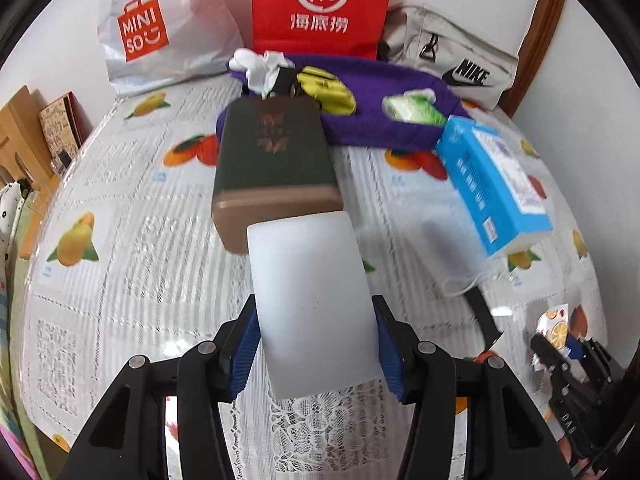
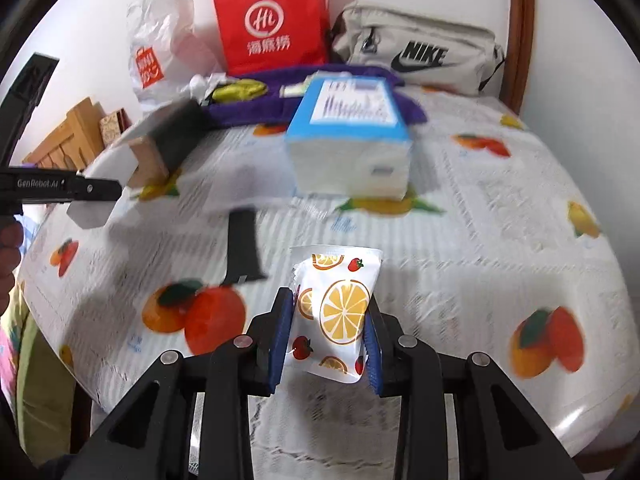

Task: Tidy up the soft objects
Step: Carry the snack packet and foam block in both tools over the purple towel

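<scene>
Soft objects are mid-sort: a purple cloth at upper centre of the tabletop already carries white socks and small packs, while the blue tissue pack lies loose beside it. The left claw, held above the tabletop, pinches a white-sleeved dark box; the right claw, low at lower centre, pinches a fruit-print pouch. Both await placing.

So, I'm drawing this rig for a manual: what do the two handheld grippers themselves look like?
Both look alike. The left gripper has black angular linkage arms joined by silver round pivot pins, ending in ribbed blue finger pads. The right gripper has the same black links, silver pins and blue ribbed pads. The left unit's black side, seen from the right wrist, bears white "GenRobot.AI" lettering. No cables or sleeves show.
</scene>
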Motion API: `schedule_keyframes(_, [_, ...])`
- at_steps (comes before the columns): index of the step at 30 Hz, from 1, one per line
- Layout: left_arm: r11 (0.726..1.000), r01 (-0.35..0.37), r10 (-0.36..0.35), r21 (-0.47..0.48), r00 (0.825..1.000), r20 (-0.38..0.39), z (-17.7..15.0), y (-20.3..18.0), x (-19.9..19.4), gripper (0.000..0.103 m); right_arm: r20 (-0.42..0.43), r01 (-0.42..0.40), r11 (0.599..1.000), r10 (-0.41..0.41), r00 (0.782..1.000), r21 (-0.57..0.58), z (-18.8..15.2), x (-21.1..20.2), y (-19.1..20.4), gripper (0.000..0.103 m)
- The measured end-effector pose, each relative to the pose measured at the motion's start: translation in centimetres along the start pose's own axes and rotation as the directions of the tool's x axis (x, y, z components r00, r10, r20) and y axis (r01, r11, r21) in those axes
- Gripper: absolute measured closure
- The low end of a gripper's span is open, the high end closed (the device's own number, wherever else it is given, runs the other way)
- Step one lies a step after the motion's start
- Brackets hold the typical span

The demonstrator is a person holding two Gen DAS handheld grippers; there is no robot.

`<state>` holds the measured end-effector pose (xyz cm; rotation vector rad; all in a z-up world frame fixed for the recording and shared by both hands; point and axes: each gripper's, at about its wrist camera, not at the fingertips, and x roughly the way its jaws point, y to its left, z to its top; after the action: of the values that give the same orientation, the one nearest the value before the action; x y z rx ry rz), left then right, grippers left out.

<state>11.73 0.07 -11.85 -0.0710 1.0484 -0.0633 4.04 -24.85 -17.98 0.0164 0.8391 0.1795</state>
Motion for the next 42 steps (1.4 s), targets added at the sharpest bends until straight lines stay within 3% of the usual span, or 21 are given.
schedule_keyframes(20, [0.999,0.011,-0.008,-0.034,0.995,0.103,7.7,0.4,-2.6,0.051,0.116,-0.07,0.997,0.072,0.991,-0.023,10.4,-2.8,-0.7,0.07])
schedule_keyframes(27, [0.999,-0.023,0.029,-0.046,0.989,0.145,10.8,1.5,-2.9,0.051,0.121,-0.057,0.998,0.062,0.991,-0.039,14.8,-1.5,-0.7,0.07])
schedule_keyframes(42, [0.998,-0.033,0.042,-0.056,0.983,0.18,17.2,2.3,-0.7,0.05,0.153,-0.119,0.992,0.123,0.98,-0.035,24.0,2.9,-0.3,0.069])
